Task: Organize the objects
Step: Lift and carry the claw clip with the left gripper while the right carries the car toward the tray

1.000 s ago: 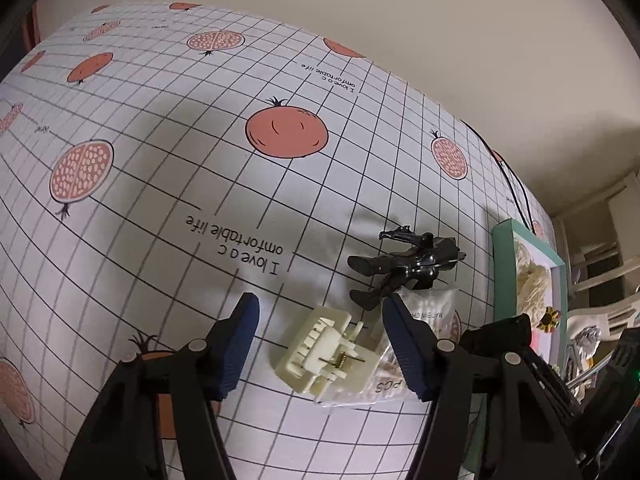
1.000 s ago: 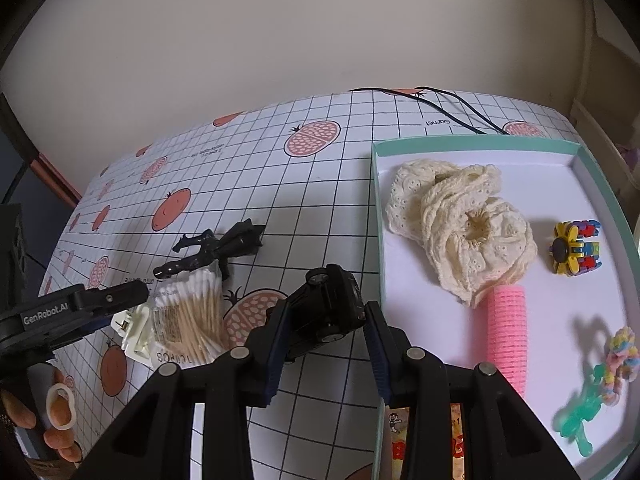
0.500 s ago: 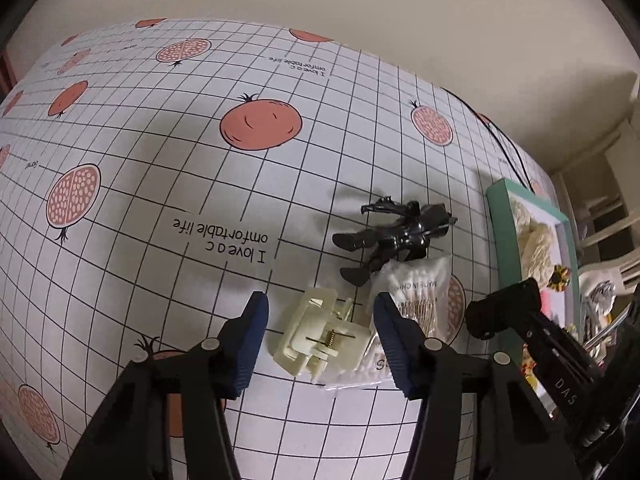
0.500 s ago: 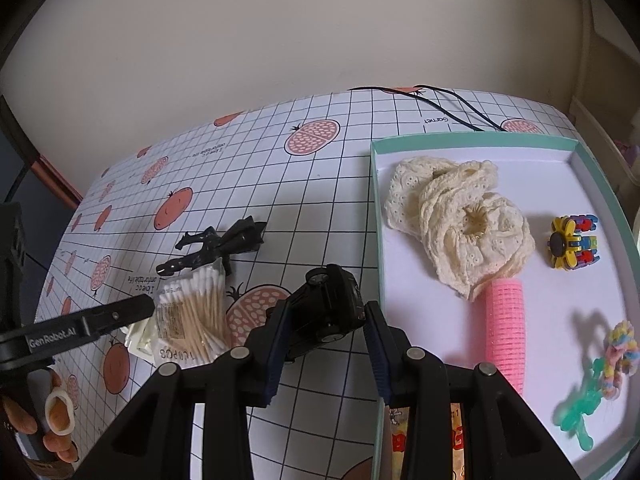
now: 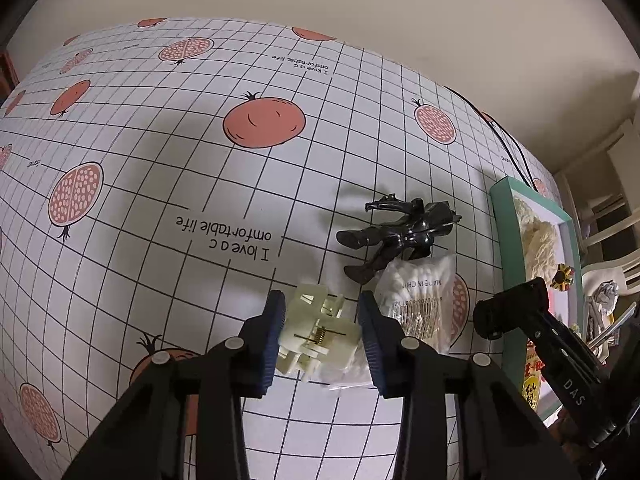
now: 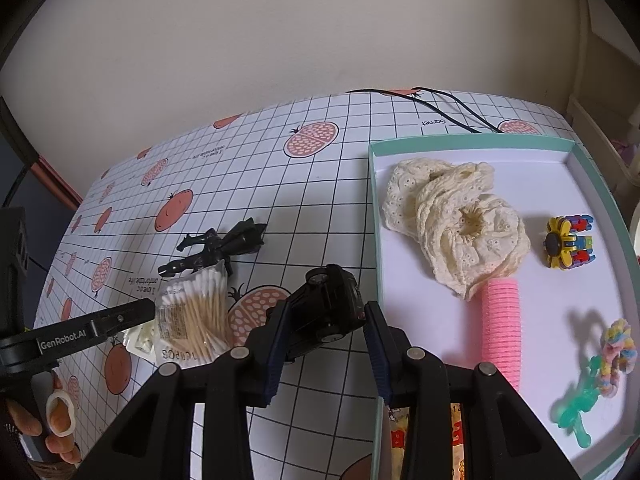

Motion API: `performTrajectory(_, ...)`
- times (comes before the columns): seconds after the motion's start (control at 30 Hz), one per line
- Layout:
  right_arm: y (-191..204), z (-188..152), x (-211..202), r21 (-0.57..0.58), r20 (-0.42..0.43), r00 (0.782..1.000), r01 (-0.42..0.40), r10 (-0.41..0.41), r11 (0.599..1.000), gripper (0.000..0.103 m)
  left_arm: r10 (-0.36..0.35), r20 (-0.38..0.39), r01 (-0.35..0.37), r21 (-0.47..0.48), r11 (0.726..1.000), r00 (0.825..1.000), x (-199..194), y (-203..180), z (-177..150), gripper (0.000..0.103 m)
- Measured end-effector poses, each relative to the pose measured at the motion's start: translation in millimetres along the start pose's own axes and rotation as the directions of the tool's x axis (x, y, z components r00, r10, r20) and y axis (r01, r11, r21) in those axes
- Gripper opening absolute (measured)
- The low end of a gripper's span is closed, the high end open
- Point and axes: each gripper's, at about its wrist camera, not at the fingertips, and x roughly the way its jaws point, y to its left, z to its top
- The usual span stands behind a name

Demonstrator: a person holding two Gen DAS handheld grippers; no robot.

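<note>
Since a second ago, left gripper (image 5: pixel 322 326) has advanced over the cream hair clip (image 5: pixel 318 330); its blue fingers (image 5: pixel 274 336) now sit either side of the clip, much narrower than before. Left pad looks to touch the clip; contact on the right side cannot be told. Clip lies on the counter (image 5: pixel 160 152), partly over the edge of a bag of cotton swabs (image 5: pixel 416 300).

Right gripper (image 6: pixel 325 326) unchanged: fingers (image 6: pixel 378 348) pinching a black toy car (image 6: pixel 326 306), car tilted nose-up, held just left of the tray.

Outward from the clip: swab bag just to its right; black toy figure (image 5: pixel 400 232) lies beyond the bag, touching its far edge. Counter covering is a white grid print with pomegranates.

Teal-rimmed tray (image 6: pixel 374 216) at the right side of the counter. Inside: cream lace scrunchies (image 6: pixel 456 224), a pink hair roller (image 6: pixel 502 328) touching them, a multicoloured block toy (image 6: pixel 568 242), a green clip with pastel band (image 6: pixel 596 376). Black cable (image 6: pixel 448 110) runs behind the tray.

Person's hand (image 6: pixel 54 420) on the left handle, lower left of the right view.
</note>
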Motion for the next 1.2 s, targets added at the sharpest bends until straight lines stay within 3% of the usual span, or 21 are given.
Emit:
performTrajectory(0.6, -15.6, 2.4, -28.3, 0.033, 0.058, 0.998, -0.009, 0.007, 0.999, 0.039, 0.013, 0.094, -0.011, -0.028, 1.000, 0.996, -32.3, 2.7, 8.1, 0.039)
performTrajectory(1.2, -86.7, -0.8, -78.8, 0.144, 0.141, 0.990, -0.018, -0.002, 0.989, 0.039, -0.024, 0.179, 0.017, 0.044, 0.999, 0.984, -57.1, -61.4, 7.6, 0.039)
